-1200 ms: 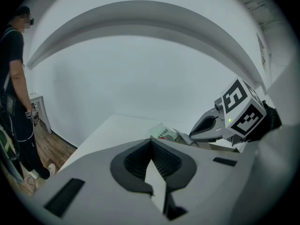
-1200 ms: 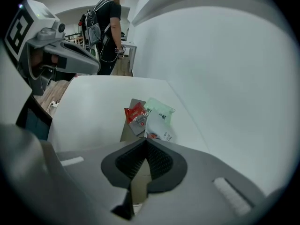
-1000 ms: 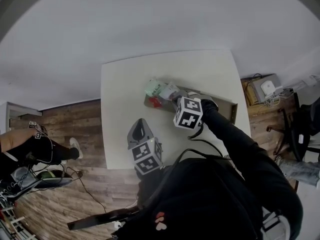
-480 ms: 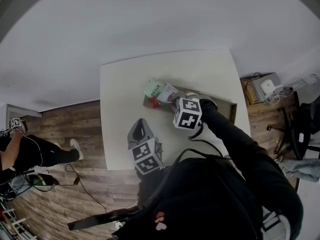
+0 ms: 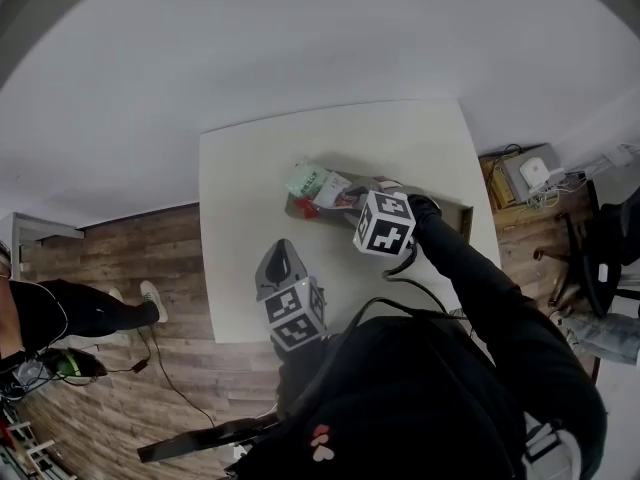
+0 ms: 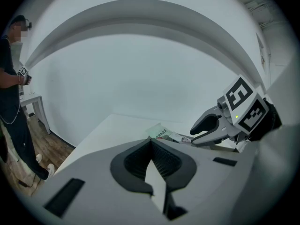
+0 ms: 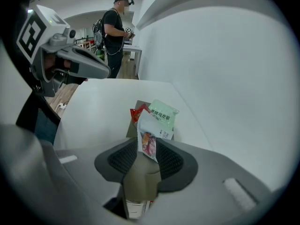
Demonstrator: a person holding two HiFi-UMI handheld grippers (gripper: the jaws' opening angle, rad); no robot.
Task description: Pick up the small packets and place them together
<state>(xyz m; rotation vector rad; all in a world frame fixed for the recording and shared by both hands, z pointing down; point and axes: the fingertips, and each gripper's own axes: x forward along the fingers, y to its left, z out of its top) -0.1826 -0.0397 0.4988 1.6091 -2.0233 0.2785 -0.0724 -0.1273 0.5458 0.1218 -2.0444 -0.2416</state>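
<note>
A green packet (image 5: 305, 180) (image 7: 163, 115), a red packet (image 5: 305, 208) (image 7: 137, 112) and a white printed packet (image 5: 333, 190) (image 7: 149, 135) lie bunched together at the left end of a flat brown cardboard piece (image 5: 455, 218) on the white table (image 5: 250, 158). My right gripper (image 5: 350, 200) (image 7: 146, 144) hangs over them, pointing steeply down. Its jaws have just been opening; the white packet's near edge stands between them, but the pads do not press on it. My left gripper (image 5: 280, 260) (image 6: 151, 142) rests shut and empty near the table's front edge, left of the right one.
The cardboard piece runs right toward the table's right edge. Wood floor surrounds the table, with a cable and a person's leg (image 5: 60, 308) at the left. Another person (image 7: 115, 32) stands far off by a desk. Shelves and a chair (image 5: 590, 268) are on the right.
The right gripper's jaws have opened and let go of the white packet, and its marker cube has shifted slightly up and right. The person on the floor at left has moved further out of view.
</note>
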